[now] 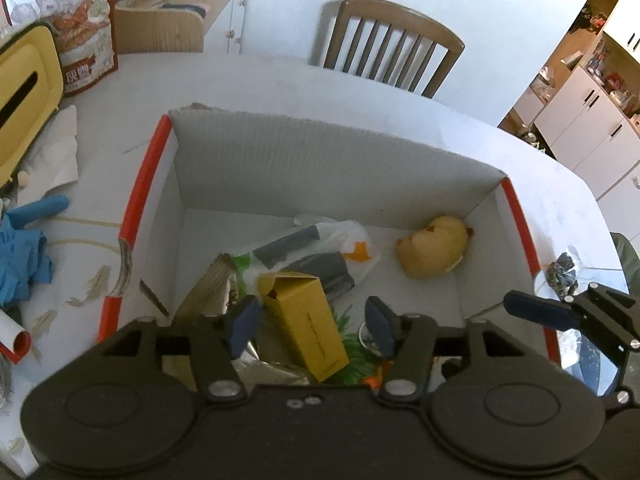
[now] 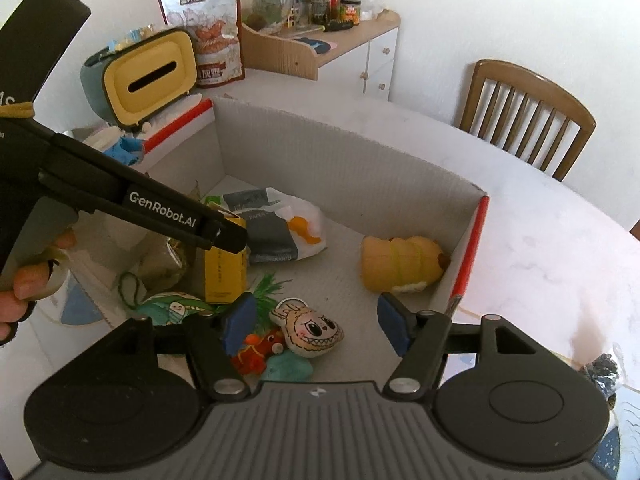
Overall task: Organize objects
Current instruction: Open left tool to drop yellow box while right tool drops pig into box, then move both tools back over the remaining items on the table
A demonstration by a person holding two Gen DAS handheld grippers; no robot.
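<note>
Both tools gape wide, holding nothing: left tool [image 1: 312,326] above the yellow carton [image 1: 306,324] lower centre in the box [image 1: 320,148], right tool [image 2: 316,326] alongside. We judge dropping done; next we fetch desk [image 1: 280,80] clutter.

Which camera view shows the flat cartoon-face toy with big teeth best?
The right wrist view shows the flat cartoon-face toy with big teeth best: it lies uncovered on the cardboard box floor, between the open right gripper fingers. In the left wrist view, I cannot find it; the left gripper body blocks that area.
</note>
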